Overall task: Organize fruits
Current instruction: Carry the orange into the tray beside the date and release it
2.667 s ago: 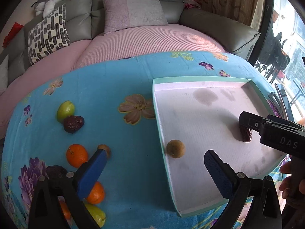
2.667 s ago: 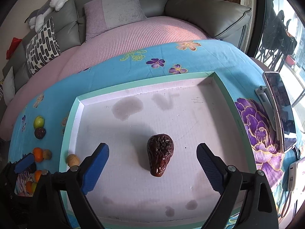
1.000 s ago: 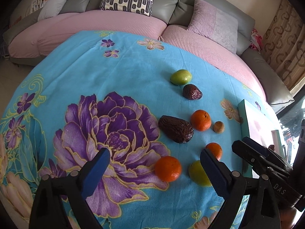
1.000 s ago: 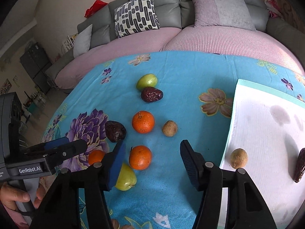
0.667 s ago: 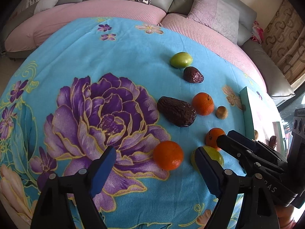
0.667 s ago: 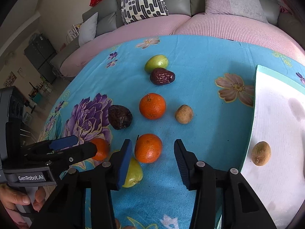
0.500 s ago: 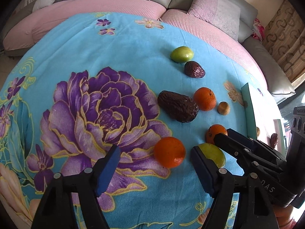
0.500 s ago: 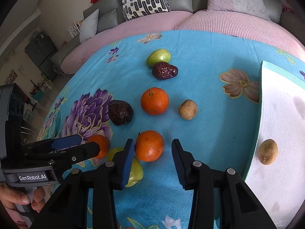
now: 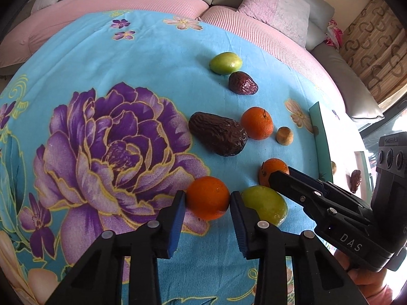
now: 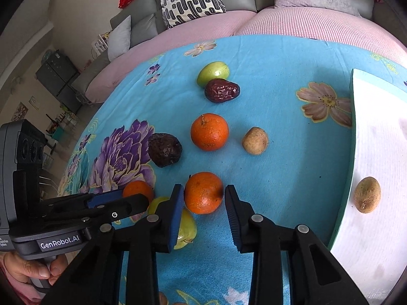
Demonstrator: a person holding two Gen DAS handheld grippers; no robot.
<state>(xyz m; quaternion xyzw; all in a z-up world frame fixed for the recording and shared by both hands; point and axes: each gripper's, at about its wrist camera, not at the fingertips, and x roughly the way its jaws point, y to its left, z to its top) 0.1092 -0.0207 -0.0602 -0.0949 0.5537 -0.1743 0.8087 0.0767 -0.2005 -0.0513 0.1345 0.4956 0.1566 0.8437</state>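
- Your left gripper (image 9: 207, 203) pinches a round orange fruit with bumpy skin (image 9: 208, 197). Both blue pads touch its sides, so I think it is ready to lift.
- Your right gripper (image 10: 203, 199) sits around a second round orange fruit (image 10: 203, 192). The left pad touches it, but I cannot tell if the right pad does.
- Both oranges sit on the bright blue flowered cloth (image 9: 152, 58), near its front edge. Each tong takes its own orange, so the two do not bump.
- A smooth yellow-green fruit (image 9: 264, 204) lies right beside both oranges. Squeeze gently so you do not push it away.
- The white tray with the green rim (image 10: 352, 132) waits on the right. A small brown round fruit (image 10: 367, 194) is already in it, so I think the oranges go there too.
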